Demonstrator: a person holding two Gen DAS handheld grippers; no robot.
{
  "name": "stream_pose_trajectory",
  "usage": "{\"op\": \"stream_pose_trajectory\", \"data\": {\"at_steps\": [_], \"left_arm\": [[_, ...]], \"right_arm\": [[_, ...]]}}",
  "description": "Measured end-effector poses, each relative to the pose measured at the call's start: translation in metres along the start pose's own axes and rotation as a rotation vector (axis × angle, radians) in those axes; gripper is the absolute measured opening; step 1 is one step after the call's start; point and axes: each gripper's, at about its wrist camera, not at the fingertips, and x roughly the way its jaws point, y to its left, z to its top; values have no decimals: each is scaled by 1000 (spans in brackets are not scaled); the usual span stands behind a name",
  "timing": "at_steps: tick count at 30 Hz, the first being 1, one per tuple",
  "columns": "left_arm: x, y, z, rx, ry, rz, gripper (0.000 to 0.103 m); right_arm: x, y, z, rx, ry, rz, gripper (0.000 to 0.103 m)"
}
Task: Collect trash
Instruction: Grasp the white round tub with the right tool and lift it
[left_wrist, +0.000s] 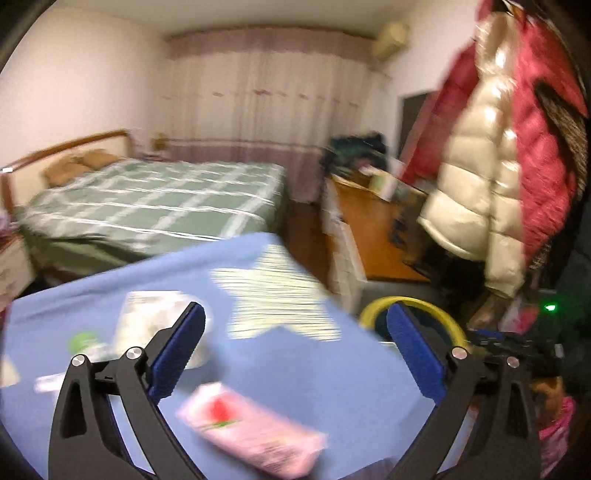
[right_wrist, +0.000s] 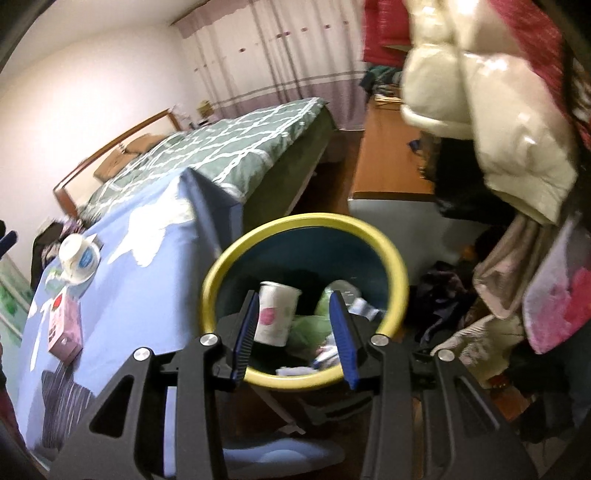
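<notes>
Beside the yellow-rimmed blue plastic bin (right_wrist: 306, 236), on the blue-clothed worktop (left_wrist: 332, 369), a pink rectangular carton (left_wrist: 251, 432) is found below the wide, empty left gripper (left_wrist: 295, 354), long axis diagonal. Right gripper (right_wrist: 295, 332): fingers narrow, empty, over the bin.

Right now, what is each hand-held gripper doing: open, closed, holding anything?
Left hand-held gripper: open wide, empty, over the blue tablecloth.
Right hand-held gripper: part open, nothing between the pads, above the yellow-rimmed bin.
</notes>
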Motion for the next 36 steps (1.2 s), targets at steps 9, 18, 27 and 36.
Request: {"op": "stream_pose_trajectory", "data": {"at_steps": [9,18,27,36], "left_arm": [[-66,148,-61,-140,-59,383,98],[-79,205,-104,-242,-90,511,98],[-72,188,-105,-222,-86,527,98],[-62,176,-104,-154,-67,535,98]], "right_arm": [[20,88,7,-153,58,118,39],[37,205,18,-328,102,327,46],[85,306,57,-448,161,495,79],[160,361,78,-429,299,474,84]]}}
